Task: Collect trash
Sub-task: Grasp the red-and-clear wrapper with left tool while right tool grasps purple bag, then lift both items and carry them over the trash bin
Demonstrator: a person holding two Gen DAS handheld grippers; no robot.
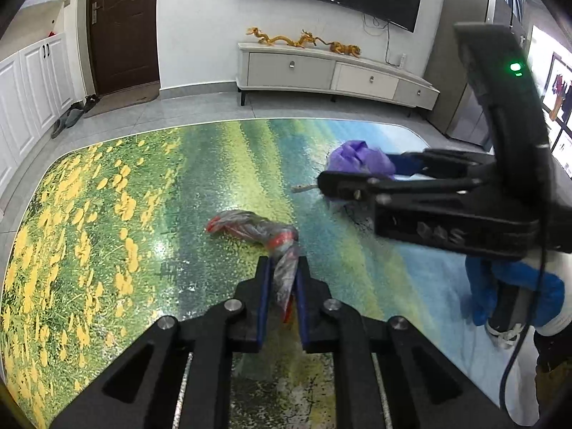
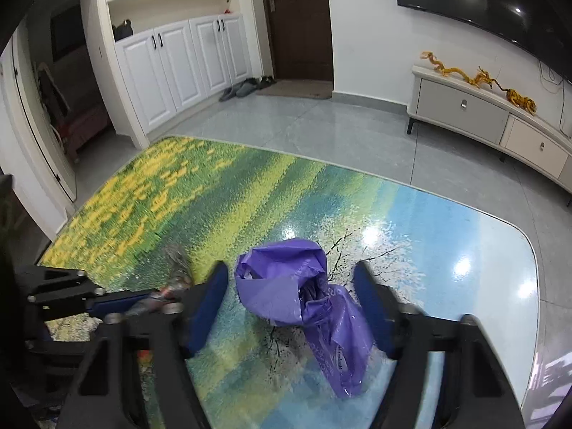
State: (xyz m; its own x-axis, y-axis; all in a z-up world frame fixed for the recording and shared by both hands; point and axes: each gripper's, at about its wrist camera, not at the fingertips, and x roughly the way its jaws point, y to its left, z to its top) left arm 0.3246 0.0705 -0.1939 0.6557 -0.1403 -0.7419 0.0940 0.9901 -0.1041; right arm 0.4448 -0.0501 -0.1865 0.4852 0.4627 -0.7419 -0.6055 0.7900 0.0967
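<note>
A twisted clear plastic bag with red print [image 1: 250,227] lies on the flowered mat [image 1: 107,214]. My left gripper [image 1: 283,268] is shut on the bag's near end, which is pinched between the blue pads. In the right wrist view that gripper [image 2: 157,296] shows at the left, blurred, with the bag in it. A crumpled purple plastic bag [image 2: 286,286] lies further right on the mat. My right gripper [image 2: 291,279] straddles it, and its blue pads stand apart from the bag on both sides. The left wrist view shows the purple bag [image 1: 357,159] at the right gripper's [image 1: 357,175] tips.
A small beige scrap [image 1: 302,188] lies on the mat beside the purple bag. A hand in a blue glove [image 1: 514,293] holds the right gripper. A low TV cabinet [image 1: 321,71], a dark door [image 2: 296,18], white cupboards [image 2: 178,64] and slippers [image 2: 243,89] line the tiled floor's edges.
</note>
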